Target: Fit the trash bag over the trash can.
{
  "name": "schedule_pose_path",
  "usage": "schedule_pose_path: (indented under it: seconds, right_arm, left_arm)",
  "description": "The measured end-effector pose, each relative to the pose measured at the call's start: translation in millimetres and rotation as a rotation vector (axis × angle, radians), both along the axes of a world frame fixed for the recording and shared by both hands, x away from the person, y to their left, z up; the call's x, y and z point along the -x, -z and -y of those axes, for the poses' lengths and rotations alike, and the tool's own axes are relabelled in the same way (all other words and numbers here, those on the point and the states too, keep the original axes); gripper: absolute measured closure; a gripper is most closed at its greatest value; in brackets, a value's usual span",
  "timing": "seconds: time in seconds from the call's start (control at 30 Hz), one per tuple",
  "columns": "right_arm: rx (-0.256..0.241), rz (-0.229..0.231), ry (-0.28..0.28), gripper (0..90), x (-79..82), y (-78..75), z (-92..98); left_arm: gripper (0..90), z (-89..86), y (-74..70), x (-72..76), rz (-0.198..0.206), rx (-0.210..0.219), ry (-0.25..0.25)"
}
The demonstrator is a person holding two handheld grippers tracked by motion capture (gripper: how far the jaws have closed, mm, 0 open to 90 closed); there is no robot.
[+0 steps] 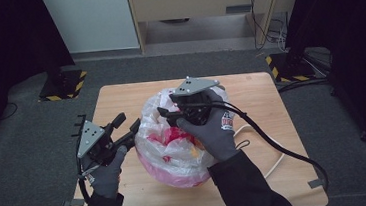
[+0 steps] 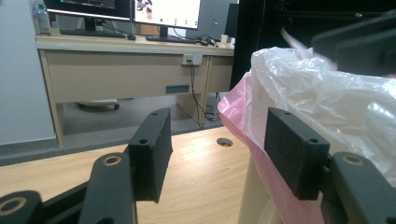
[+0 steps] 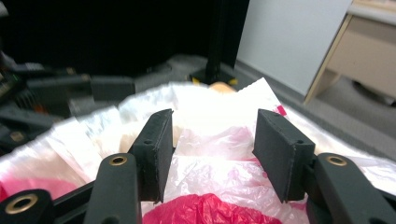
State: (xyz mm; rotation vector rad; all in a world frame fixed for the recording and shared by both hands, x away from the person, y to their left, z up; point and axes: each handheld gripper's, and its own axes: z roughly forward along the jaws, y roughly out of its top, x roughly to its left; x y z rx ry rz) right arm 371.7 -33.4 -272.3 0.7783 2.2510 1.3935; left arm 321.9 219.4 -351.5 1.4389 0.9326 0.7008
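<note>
High view | we see the plastic bag [image 1: 175, 149] mid-bench toward the near edge | left tongs [image 1: 132, 130] spread beside its left flank | right tongs [image 3: 212, 149] spread above its rumpled mouth | step: likely gathering the mouth; next needs pinching a film edge.

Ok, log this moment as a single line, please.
left gripper: open, beside plastic bag | right gripper: open, over bag's crumpled top | bag: upright on table | nothing gripped yet
</note>
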Motion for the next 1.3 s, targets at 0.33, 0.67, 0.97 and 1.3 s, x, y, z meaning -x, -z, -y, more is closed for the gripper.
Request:
schedule_pose_path:
  seconds: [0.33, 0.67, 0.97, 1.3]
  right_arm:
    - [0.095, -0.12, -0.004, 47.8, -7.6, 14.9, -7.6]
    - [0.158, -0.223, 0.017, 46.7, -10.2, 24.9, -14.5]
    - [-0.034, -0.113, 0.04, 51.3, -4.6, 8.1, 1.4]
    - [-0.221, 0.066, 0.038, 46.0, 3.7, -5.7, 13.1]
  left_arm:
    - [40.7, 0.0, -0.3, 0.4, 0.0, -0.001, 0.003]
    - [40.5, 1.2, 0.1, 0.4, 0.001, -0.003, 0.01]
    - [40.4, 0.2, 0.9, -0.5, -0.002, -0.003, 0.006]
    - [40.3, -5.1, -1.2, 0.0, -0.002, 0.021, 0.0]
